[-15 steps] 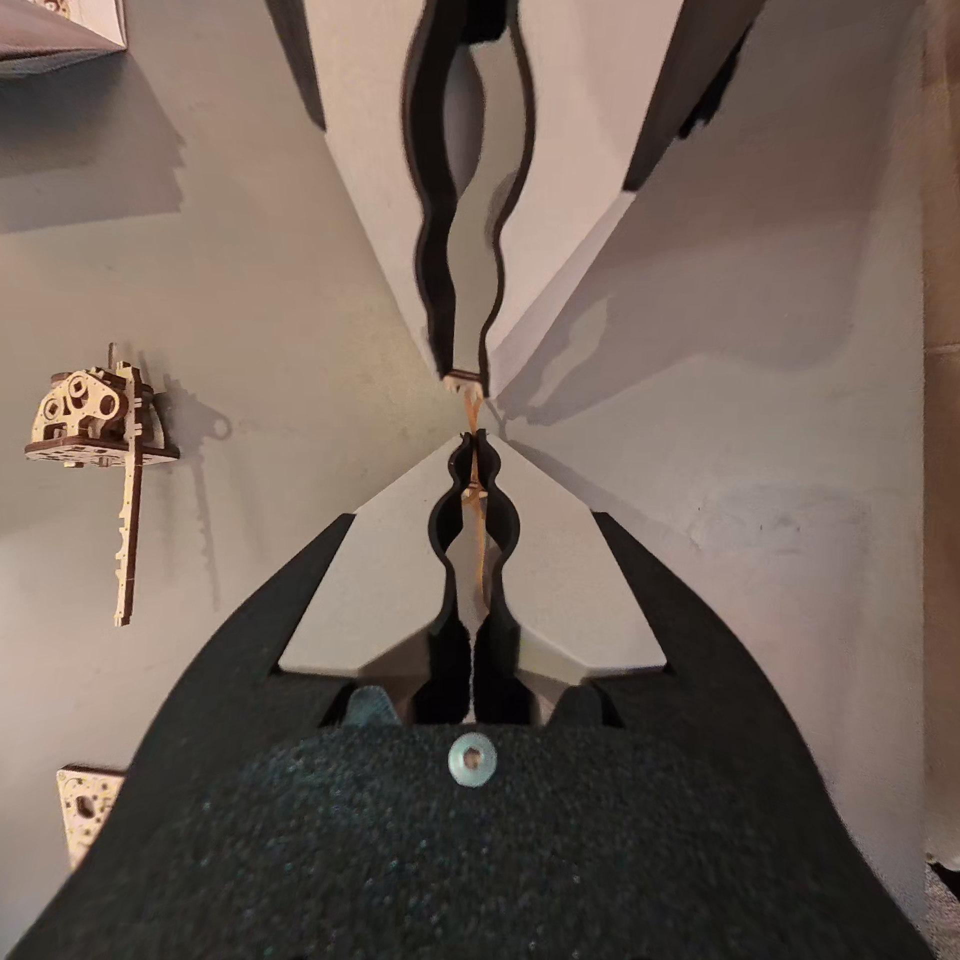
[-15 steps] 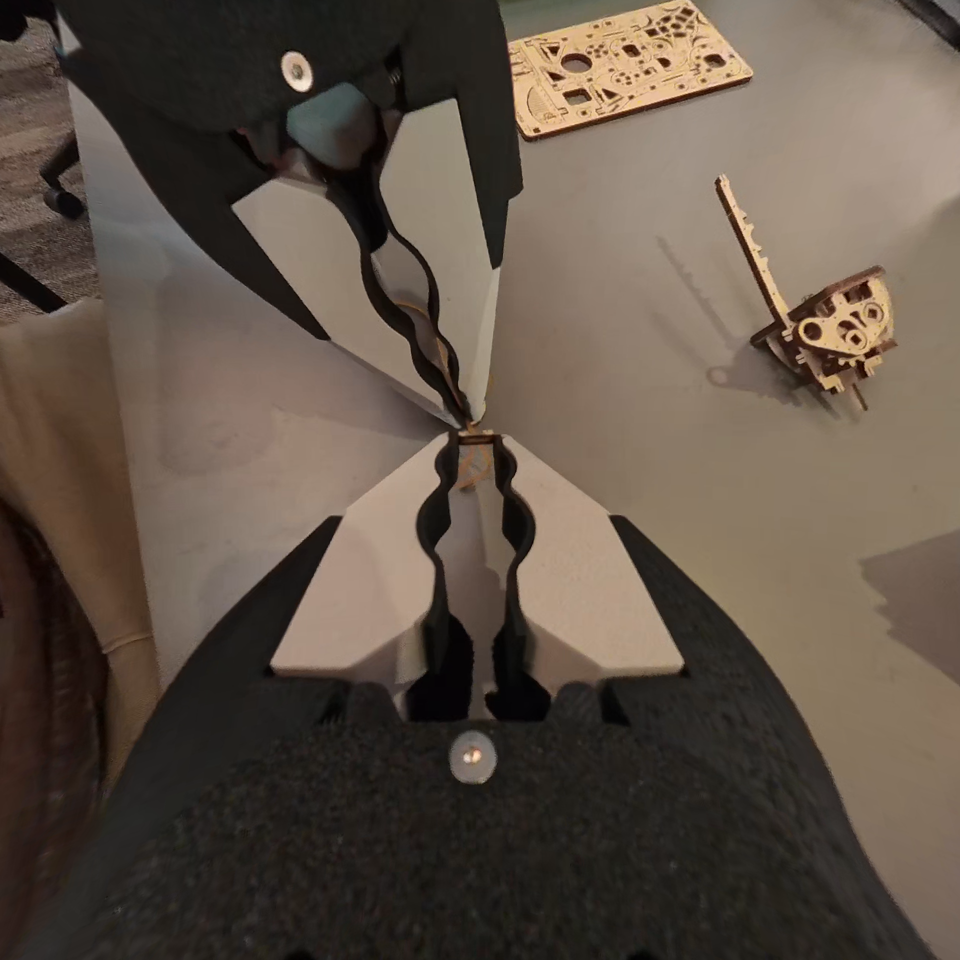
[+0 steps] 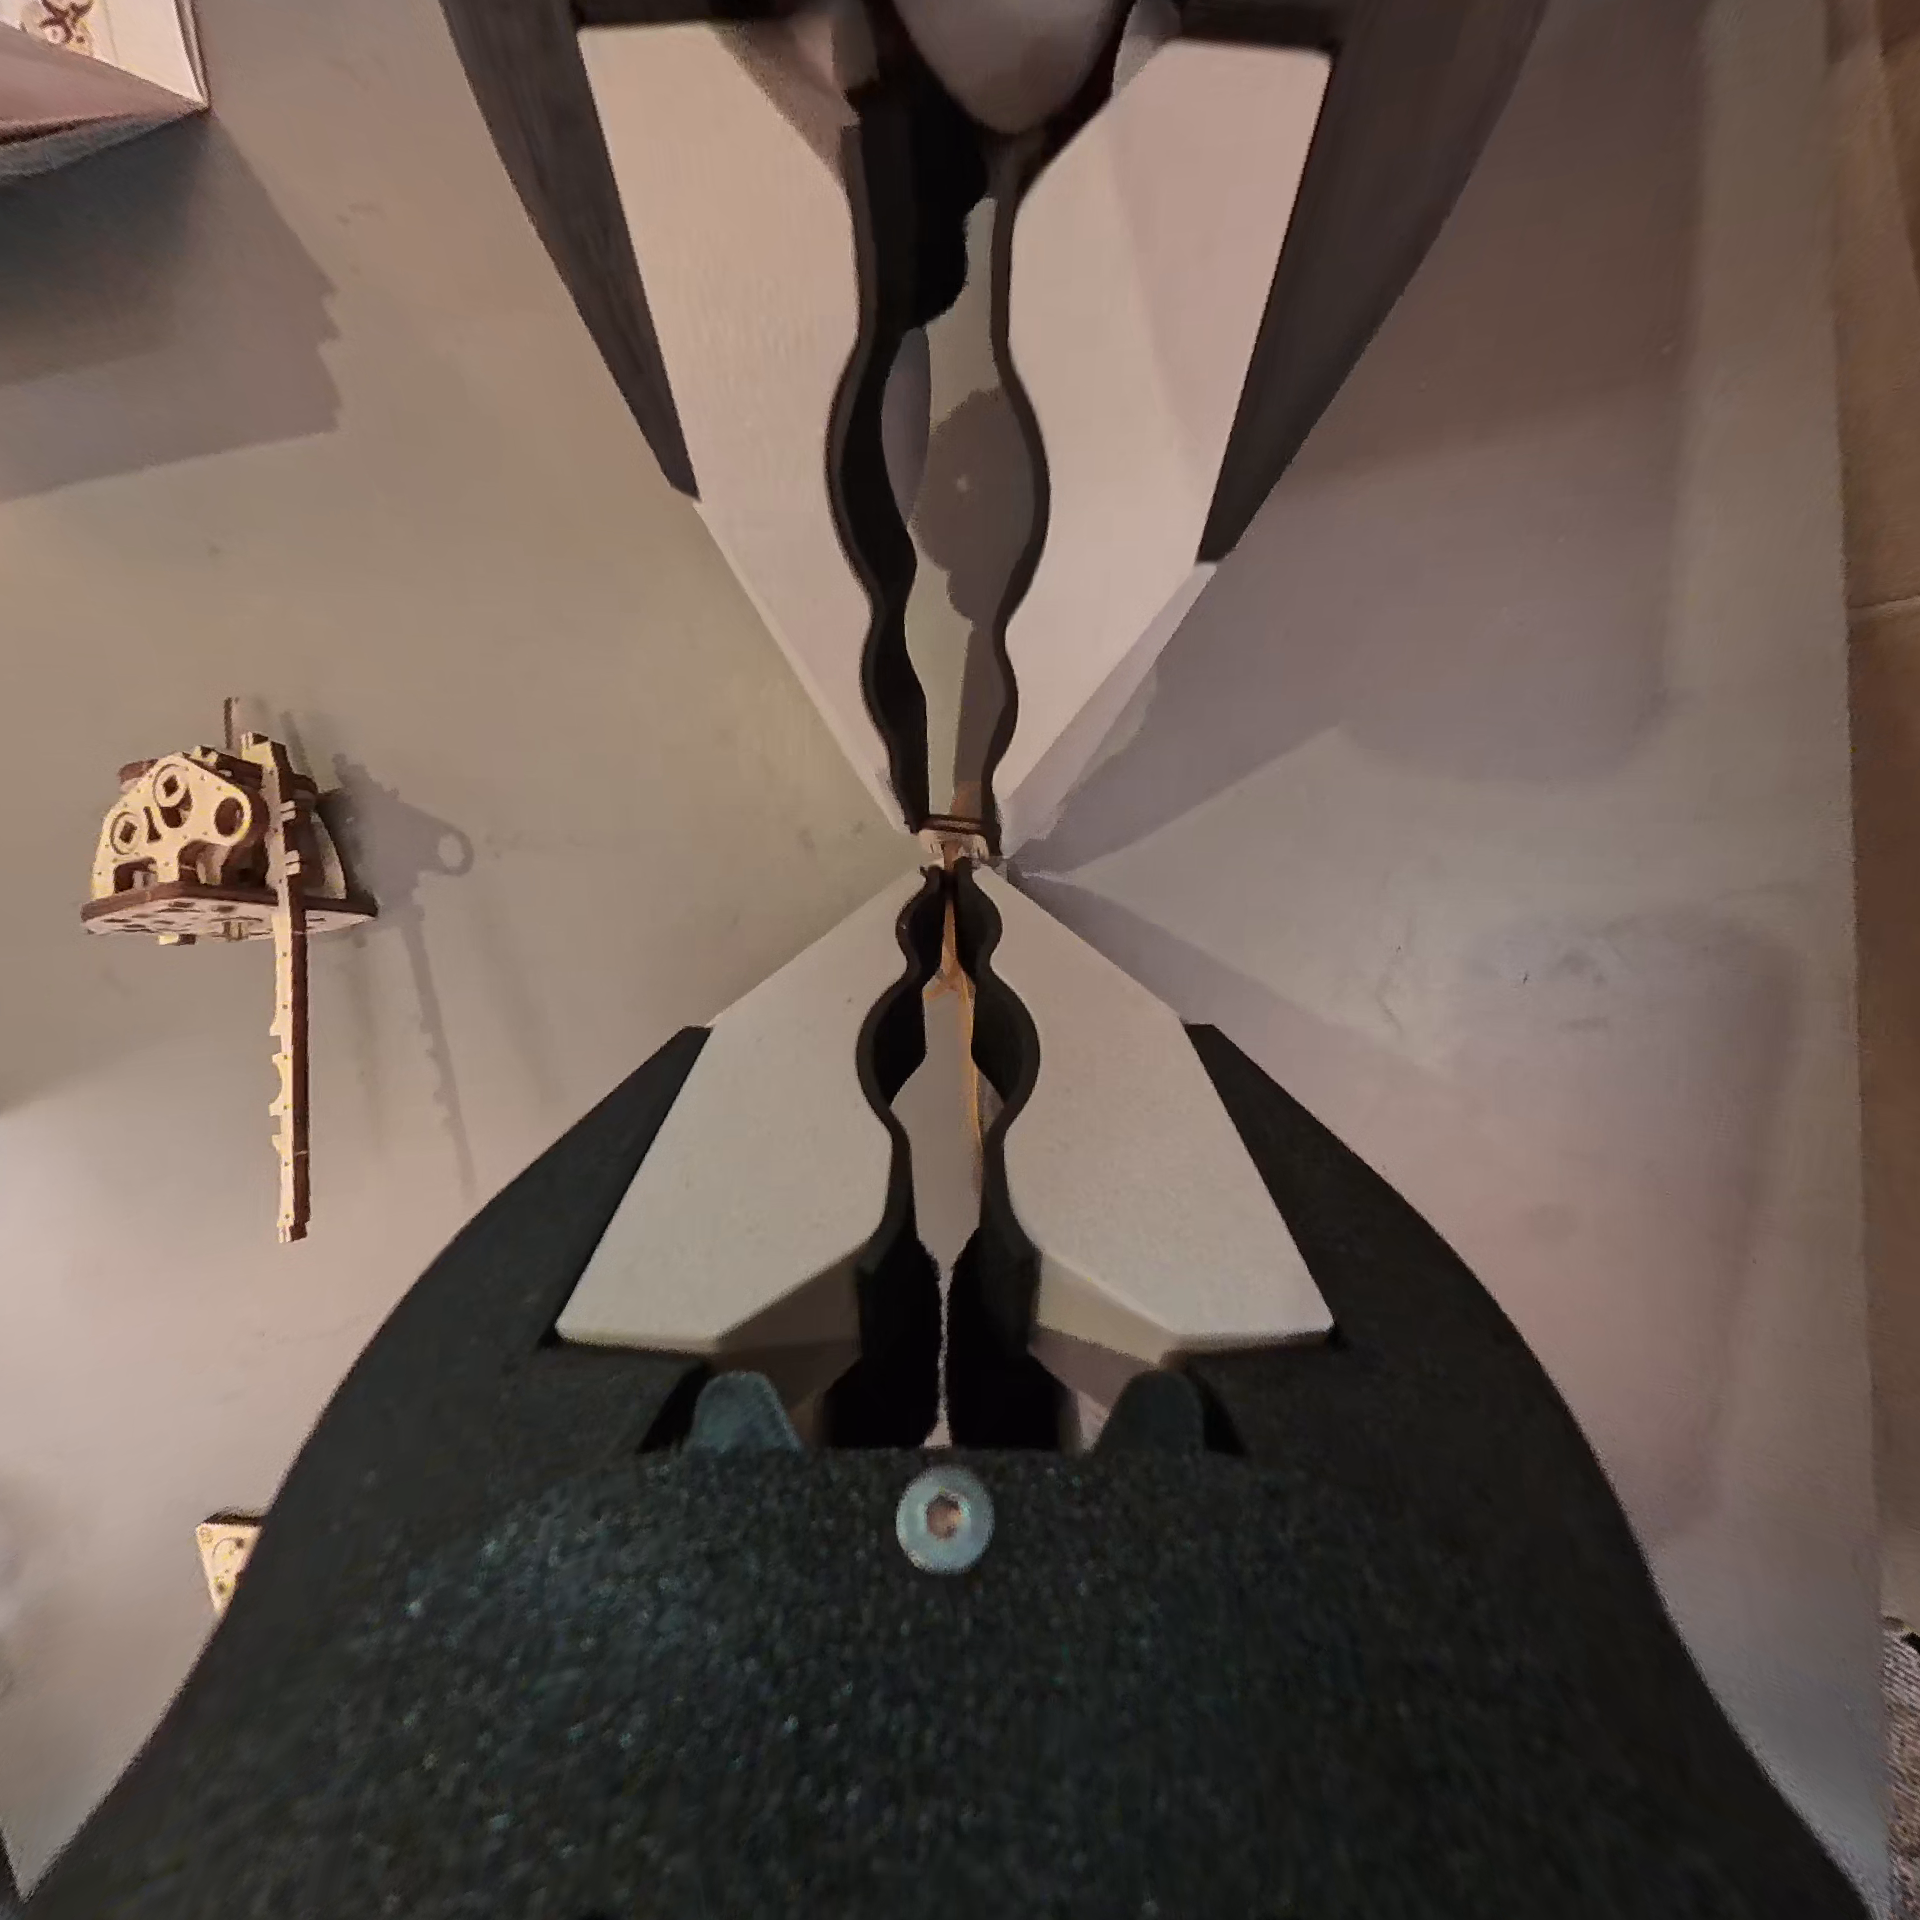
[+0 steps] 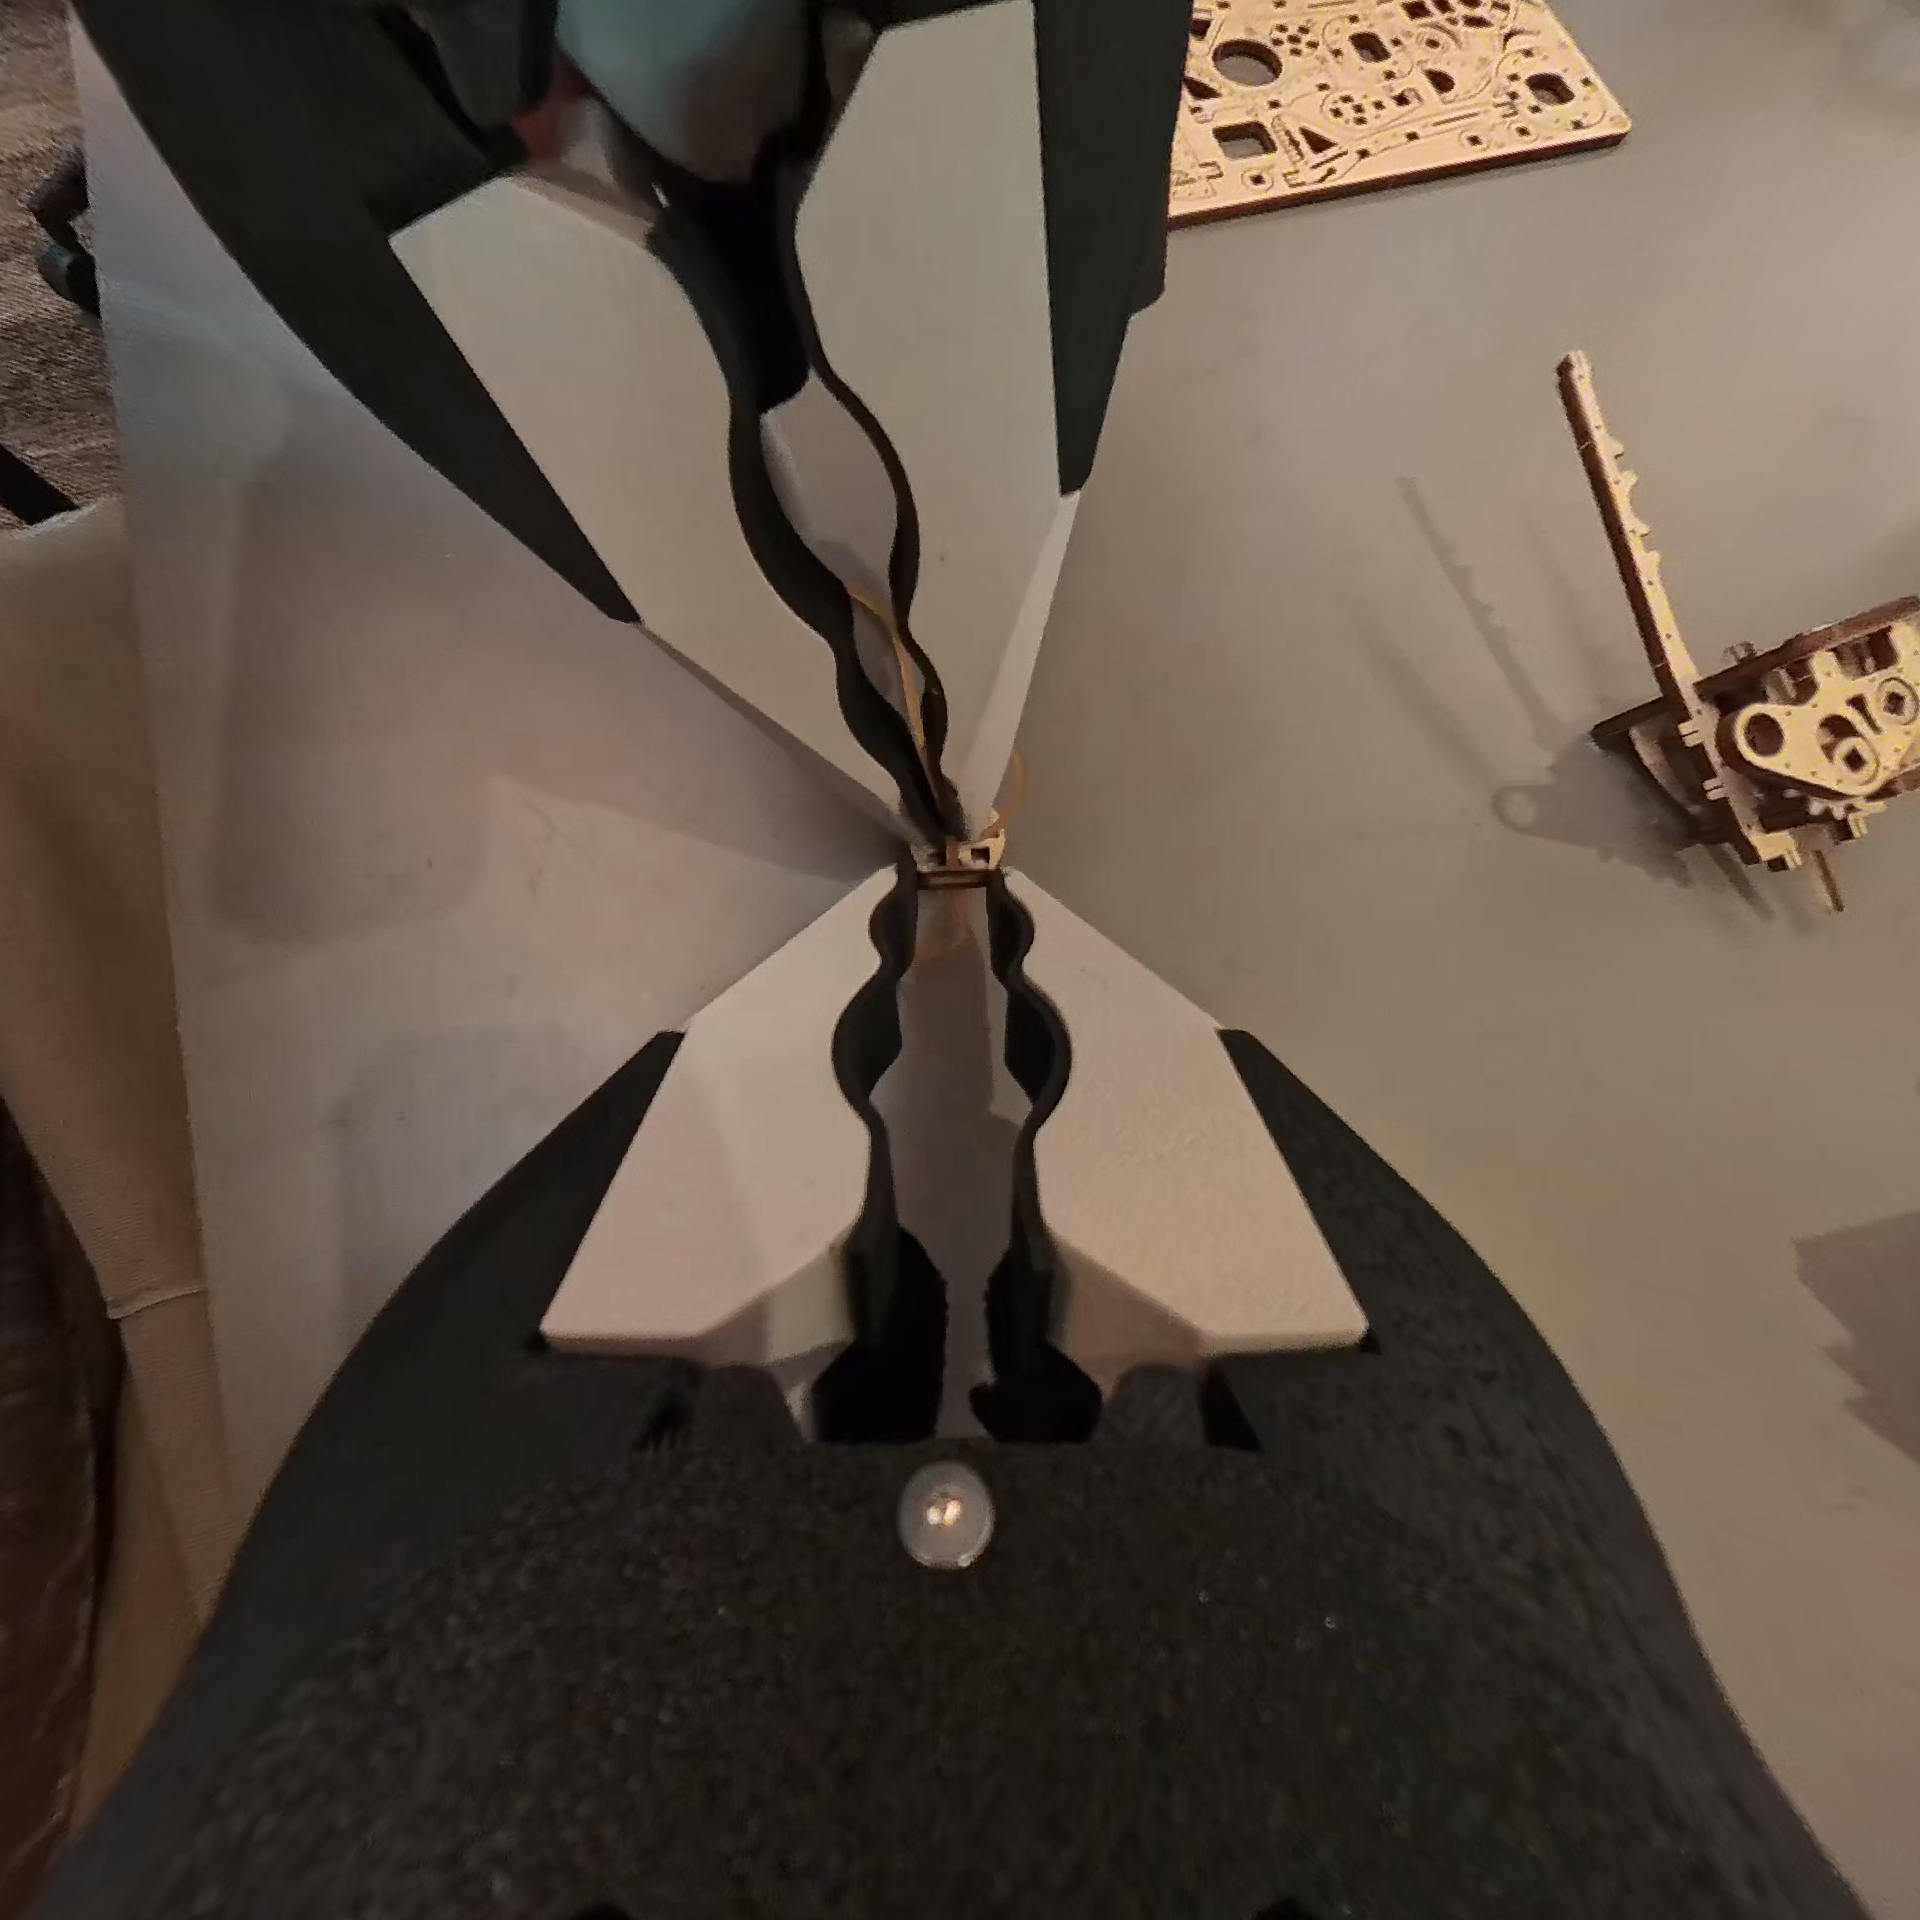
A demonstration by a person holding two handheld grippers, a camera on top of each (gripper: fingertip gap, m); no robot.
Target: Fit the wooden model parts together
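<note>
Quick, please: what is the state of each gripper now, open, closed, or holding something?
Left gripper: closed on a thin wooden piece.
Right gripper: closed on a small wooden part.

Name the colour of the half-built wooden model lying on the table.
Pale tan wood with dark brown cut edges; the half-built wooden model shows best in the left wrist view.

**Grey bench, a cloth and a box**

A plain grey bench spreads beneath and to both sides of the right tongs. Beige cloth lies to their left along the bench edge, with carpet farther ahead. Far ahead-left of the left tongs sits a pale box.
</note>
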